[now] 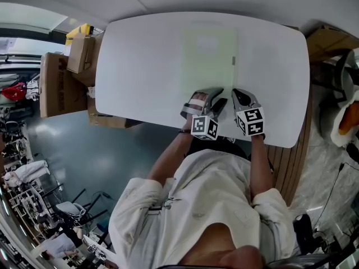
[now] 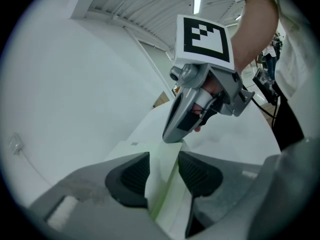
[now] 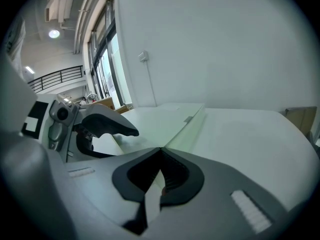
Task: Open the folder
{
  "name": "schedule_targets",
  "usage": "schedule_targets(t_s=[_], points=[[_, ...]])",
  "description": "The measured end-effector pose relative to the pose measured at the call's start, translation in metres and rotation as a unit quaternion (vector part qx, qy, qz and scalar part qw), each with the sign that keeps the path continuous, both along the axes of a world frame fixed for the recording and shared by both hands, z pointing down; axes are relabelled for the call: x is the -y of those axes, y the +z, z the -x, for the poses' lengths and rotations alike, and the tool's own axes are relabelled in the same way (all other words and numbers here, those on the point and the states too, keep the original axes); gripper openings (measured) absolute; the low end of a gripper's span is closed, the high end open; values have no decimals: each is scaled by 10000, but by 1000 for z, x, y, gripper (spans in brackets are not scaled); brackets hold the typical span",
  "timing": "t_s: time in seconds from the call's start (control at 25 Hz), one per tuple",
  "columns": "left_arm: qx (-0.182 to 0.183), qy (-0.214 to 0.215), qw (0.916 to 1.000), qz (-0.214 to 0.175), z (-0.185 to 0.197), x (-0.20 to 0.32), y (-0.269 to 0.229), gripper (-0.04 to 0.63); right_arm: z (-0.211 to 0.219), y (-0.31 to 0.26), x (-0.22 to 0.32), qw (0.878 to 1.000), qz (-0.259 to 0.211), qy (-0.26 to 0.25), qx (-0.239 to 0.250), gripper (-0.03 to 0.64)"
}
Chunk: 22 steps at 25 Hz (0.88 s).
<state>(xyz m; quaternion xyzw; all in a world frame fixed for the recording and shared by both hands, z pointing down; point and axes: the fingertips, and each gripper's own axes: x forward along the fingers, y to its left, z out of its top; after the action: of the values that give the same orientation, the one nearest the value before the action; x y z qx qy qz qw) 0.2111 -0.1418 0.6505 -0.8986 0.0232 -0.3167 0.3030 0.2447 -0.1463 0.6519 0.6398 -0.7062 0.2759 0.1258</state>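
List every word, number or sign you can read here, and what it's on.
No legible words or numbers anywhere.
On the folder: a pale label patch, too washed out to read.
On the left marker cube: black-and-white squares, no letters.
On the right marker cube: black-and-white squares, no letters.

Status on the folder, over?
Right gripper shut on folder, near edge. Left gripper open, folder edge between its jaws. Folder on table, not opened yet. No obstruction seen.

Your folder (image 1: 208, 60) looks like smooth, matt card or plastic; the table (image 1: 140, 66) is smooth, matt white. Your left gripper (image 2: 164, 156) has grey matt plastic jaws with ribbed black pads (image 2: 131, 176).
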Motion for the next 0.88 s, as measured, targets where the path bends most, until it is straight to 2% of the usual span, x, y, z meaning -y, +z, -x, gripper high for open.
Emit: schedule_targets(t_s=[0.28, 0.52, 0.56, 0.68, 0.88], points=[[-94, 10, 9998, -150, 3, -3, -5, 148, 0, 0, -2, 10000, 32, 28, 41, 2], [-184, 54, 9982, -571, 5, -7, -17, 79, 0, -1, -2, 10000, 16, 63, 43, 2], [-247, 26, 9978, -608, 5, -7, -20, 50, 1, -1, -1, 10000, 30, 44, -34, 2], [-411, -80, 9971, -636, 3, -4, -29, 23, 1, 0, -1, 9996, 70, -2, -274, 2], [-670, -321, 9957, -552, 5, 2, -46, 8, 2, 0, -2, 9993, 140, -45, -332, 2]])
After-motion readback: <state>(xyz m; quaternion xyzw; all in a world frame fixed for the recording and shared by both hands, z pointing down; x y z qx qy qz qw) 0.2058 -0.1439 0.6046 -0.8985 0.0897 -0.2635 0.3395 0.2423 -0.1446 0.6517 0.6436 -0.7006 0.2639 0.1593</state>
